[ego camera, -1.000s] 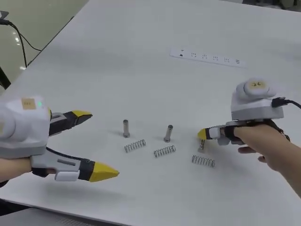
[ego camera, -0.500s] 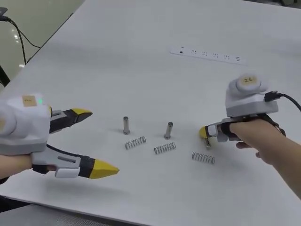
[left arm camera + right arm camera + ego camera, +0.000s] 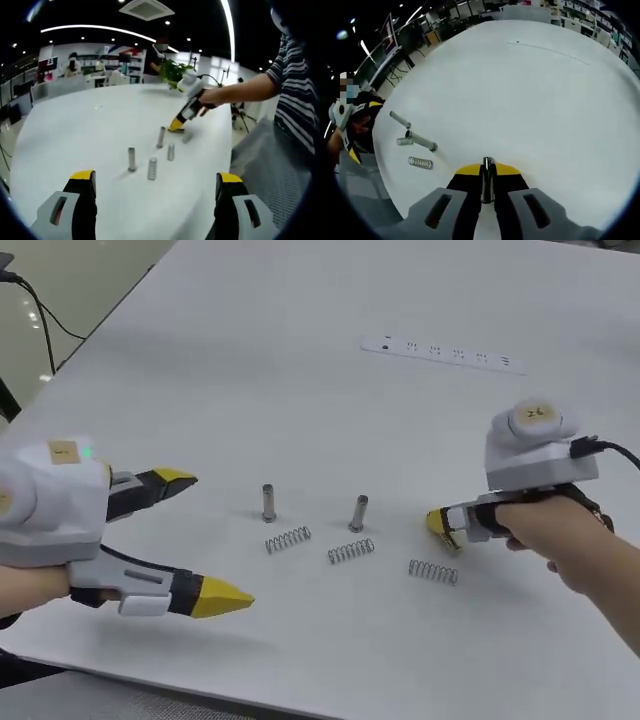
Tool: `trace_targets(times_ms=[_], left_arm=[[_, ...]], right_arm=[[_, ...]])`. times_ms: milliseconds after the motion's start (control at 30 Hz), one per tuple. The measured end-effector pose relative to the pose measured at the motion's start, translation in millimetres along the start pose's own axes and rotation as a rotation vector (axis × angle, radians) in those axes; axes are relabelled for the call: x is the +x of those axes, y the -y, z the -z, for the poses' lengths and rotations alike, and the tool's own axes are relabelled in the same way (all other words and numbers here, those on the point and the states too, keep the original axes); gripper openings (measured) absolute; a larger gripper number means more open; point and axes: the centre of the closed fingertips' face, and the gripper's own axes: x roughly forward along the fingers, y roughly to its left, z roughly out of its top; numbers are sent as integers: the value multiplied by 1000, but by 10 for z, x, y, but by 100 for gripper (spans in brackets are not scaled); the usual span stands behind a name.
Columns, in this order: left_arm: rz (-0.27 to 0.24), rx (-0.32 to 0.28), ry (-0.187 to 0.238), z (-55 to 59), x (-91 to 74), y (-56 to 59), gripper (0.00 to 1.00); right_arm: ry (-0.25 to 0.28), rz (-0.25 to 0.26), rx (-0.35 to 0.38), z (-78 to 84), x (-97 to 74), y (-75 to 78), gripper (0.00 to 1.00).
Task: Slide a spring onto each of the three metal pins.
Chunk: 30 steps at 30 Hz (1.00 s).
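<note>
Pinching pin (image 3: 488, 184) tight in your right gripper (image 3: 440, 525); your left gripper (image 3: 218, 538) fingers spread wide, spring (image 3: 287, 540) ahead of tips.

No legible text. Sticker (image 3: 538, 415) atop right tool (image 3: 441, 526): dark marks, too blurred to read.

Your left gripper (image 3: 217, 538) hangs over the near left edge of the table (image 3: 300, 370), jaws spread wide, tips pointing across it. Your right gripper (image 3: 441, 525) sits low over the table's right side, tilted downward, jaws closed on a pin (image 3: 488, 181). Your right hand (image 3: 548, 535) is wrapped around its handle.
</note>
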Motion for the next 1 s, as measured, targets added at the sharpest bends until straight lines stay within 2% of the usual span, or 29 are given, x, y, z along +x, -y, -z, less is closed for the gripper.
trace_targets(times_ms=[233, 1000], left_arm=[[-2, 3, 0, -15, 6, -4, 97], [1, 11, -2, -53, 7, 19, 97]], right_arm=[[21, -6, -17, 18, -45, -3, 5], [97, -30, -51, -158, -173, -86, 5]])
